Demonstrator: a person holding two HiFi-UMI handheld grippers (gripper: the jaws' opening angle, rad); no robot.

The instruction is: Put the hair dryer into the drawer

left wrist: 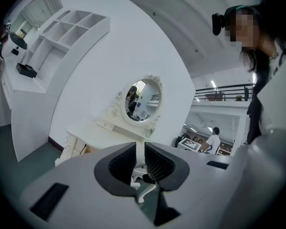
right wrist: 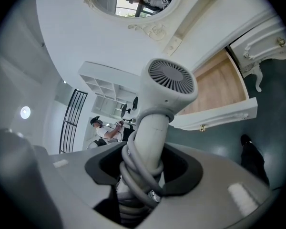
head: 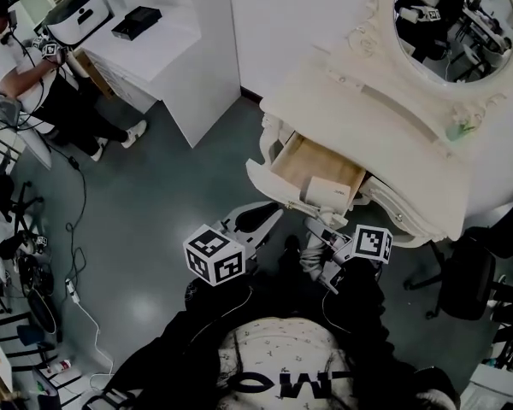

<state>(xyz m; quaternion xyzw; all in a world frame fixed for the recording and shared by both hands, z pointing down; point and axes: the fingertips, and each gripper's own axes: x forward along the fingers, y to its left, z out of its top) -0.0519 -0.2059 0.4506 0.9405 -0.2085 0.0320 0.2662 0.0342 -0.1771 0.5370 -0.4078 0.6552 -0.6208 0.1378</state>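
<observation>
My right tongs (right wrist: 148,151) pinch the cord-wrapped handle of the pale grey plastic hair dryer (right wrist: 169,87), my left tongs (left wrist: 139,163) hang empty, a slit apart, and the open, wood-bottomed white drawer (right wrist: 219,89) lies bare at two o'clock, so lowering and releasing are still to do.

Two grippers showed: the left gripper (left wrist: 139,163) and the right gripper (right wrist: 143,168). There was one hair dryer (right wrist: 169,87), one drawer (head: 303,161), one dressing table (head: 368,118) and one mirror (head: 457,24). One other person (head: 17,67) stood by one counter (head: 167,49), which bore one black box (head: 137,22). There was perhaps one dark chair (head: 466,280), though it was dim there.
</observation>
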